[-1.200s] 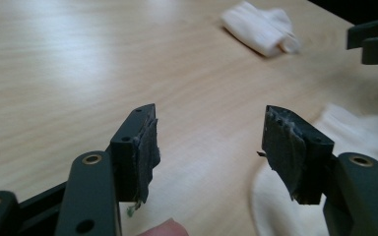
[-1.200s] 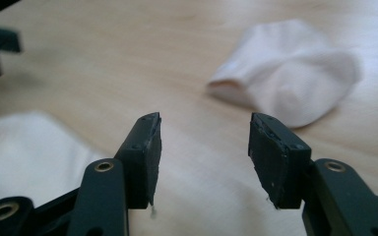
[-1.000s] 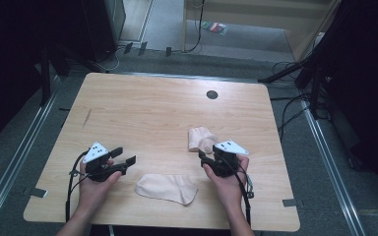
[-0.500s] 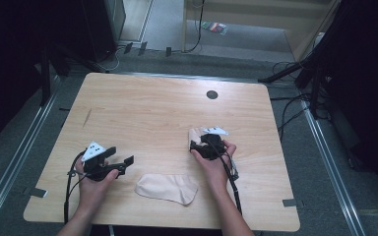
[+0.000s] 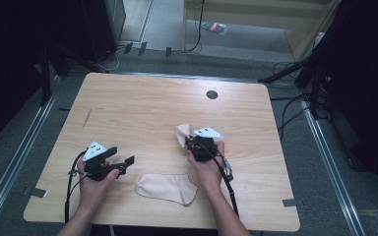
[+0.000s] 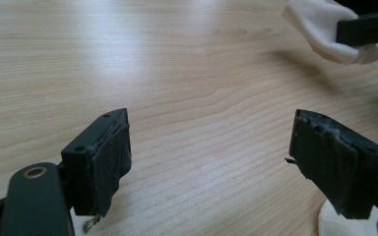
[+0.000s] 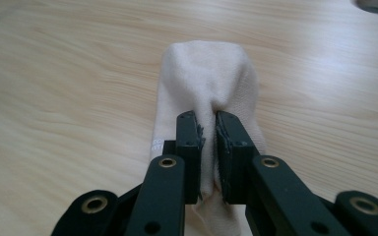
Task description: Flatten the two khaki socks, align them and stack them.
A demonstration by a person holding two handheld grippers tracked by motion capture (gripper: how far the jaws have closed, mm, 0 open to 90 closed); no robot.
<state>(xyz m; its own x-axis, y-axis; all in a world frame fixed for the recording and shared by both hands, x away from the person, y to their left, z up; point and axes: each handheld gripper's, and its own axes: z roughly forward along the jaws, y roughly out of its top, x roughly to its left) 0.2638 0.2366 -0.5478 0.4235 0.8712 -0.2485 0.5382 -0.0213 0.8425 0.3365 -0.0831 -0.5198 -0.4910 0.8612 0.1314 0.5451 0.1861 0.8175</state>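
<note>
Two cream socks are on the wooden table (image 5: 152,108). One sock (image 5: 167,188) lies flat near the front edge, between the two hands. The other sock (image 7: 207,81) is bunched and pinched between the jaws of my right gripper (image 7: 207,130), which is shut on it; the high view shows this sock (image 5: 182,134) lifted a little at the gripper (image 5: 191,141), right of centre. My left gripper (image 5: 120,156) rests at the front left, jaws wide open with nothing between them (image 6: 209,162). In the left gripper view, the held sock (image 6: 320,27) appears at the upper right.
A round dark cable hole (image 5: 212,94) sits near the table's far edge. Cables trail from both grippers over the front edge. Dark stands and cables (image 5: 295,73) surround the table on the floor.
My right gripper moved forward from the front right to the bunched sock, closed on it and has drawn it slightly leftward. The left gripper stayed almost still.
</note>
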